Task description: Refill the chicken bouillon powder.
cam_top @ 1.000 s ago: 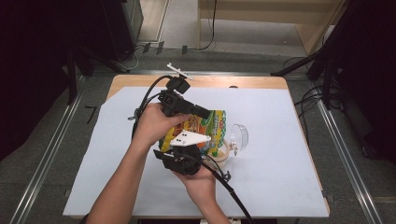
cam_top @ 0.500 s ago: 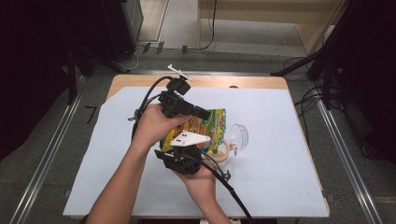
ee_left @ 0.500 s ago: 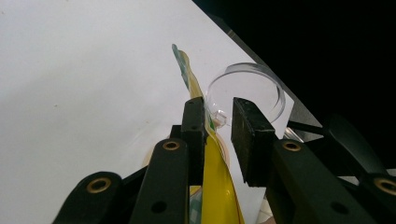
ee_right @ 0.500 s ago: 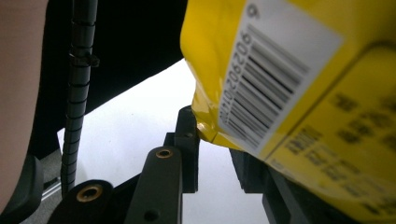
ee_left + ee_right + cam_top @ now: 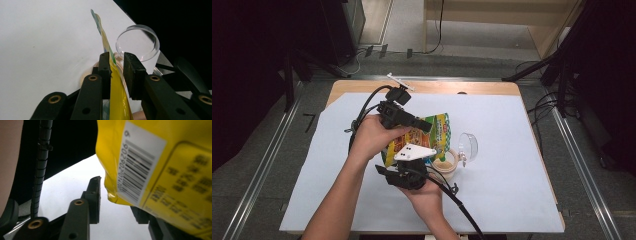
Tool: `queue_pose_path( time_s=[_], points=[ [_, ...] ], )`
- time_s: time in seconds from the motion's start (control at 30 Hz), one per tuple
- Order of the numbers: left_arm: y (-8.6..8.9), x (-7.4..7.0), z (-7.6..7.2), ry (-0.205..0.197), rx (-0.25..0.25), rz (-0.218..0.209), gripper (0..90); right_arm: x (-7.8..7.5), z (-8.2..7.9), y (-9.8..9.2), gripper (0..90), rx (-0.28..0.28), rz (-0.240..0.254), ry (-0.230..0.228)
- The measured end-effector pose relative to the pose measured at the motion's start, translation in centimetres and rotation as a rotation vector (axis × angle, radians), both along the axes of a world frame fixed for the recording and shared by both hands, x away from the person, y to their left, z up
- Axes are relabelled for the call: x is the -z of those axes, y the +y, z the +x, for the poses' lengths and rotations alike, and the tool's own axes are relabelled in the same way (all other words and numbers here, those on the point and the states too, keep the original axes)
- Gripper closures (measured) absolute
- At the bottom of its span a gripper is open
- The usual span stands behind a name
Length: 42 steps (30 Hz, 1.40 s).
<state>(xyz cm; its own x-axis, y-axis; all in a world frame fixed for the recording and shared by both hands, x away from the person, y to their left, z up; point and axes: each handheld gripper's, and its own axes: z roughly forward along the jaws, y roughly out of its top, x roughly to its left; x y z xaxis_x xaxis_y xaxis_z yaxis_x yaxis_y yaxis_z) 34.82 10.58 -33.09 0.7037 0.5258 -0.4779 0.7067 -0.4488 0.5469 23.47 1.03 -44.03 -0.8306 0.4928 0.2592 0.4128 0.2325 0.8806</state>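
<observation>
Left gripper view: left tongs (image 5: 117,68) pinch the yellow pouch (image 5: 117,100).

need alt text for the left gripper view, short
Two black jaws rise from the bottom with a yellow snack bag standing edge-on between them, against the left jaw. Beyond lie a clear round lid and a white table cover.

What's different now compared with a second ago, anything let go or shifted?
The right gripper has just been opening its jaws; the yellow snack bag's corner hangs between them with a visible gap at one pad. The left gripper has the bag's edge between its jaws as before. Both hands, the small cup and its clear lid stayed put.
</observation>
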Motion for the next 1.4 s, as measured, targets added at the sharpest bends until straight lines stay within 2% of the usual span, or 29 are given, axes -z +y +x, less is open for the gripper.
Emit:
queue_pose_path(
  time_s=[0.23,0.63,0.77,0.87,0.97,1.03,1.1,1.3,1.4],
  points=[
    [0.6,0.5,-0.1,0.02,0.015,0.009,79.2,0.5,-0.2,0.1,58.3,-0.034,0.008,-0.001],
    [0.8,1.5,0.0,0.057,0.046,0.018,80.6,1.9,-0.5,0.6,54.0,-0.087,-0.046,-0.03],
    [0.9,1.6,0.0,0.054,0.06,0.027,84.0,2.2,-0.6,0.7,51.8,-0.102,-0.054,-0.026],
    [1.1,1.6,-0.1,0.032,0.091,0.047,85.8,2.4,-0.6,0.7,50.8,-0.103,-0.058,-0.025],
    [1.2,1.6,-0.2,0.028,0.098,0.048,86.7,2.5,-0.6,0.8,49.6,-0.102,-0.062,-0.027],
    [1.5,1.5,-0.2,0.022,0.111,0.047,87.1,2.7,-0.5,0.9,46.9,-0.097,-0.068,-0.017],
    [1.6,1.5,-0.2,0.017,0.117,0.049,87.3,2.9,-0.4,0.9,46.9,-0.094,-0.057,0.012],
    [2.5,1.4,-0.1,0.026,0.134,0.029,87.2,3.4,0.0,0.4,45.2,-0.069,-0.055,0.038],
    [2.6,1.5,-0.1,0.029,0.137,0.033,87.0,3.4,0.0,0.3,45.2,-0.071,-0.058,0.037]
  ],
)
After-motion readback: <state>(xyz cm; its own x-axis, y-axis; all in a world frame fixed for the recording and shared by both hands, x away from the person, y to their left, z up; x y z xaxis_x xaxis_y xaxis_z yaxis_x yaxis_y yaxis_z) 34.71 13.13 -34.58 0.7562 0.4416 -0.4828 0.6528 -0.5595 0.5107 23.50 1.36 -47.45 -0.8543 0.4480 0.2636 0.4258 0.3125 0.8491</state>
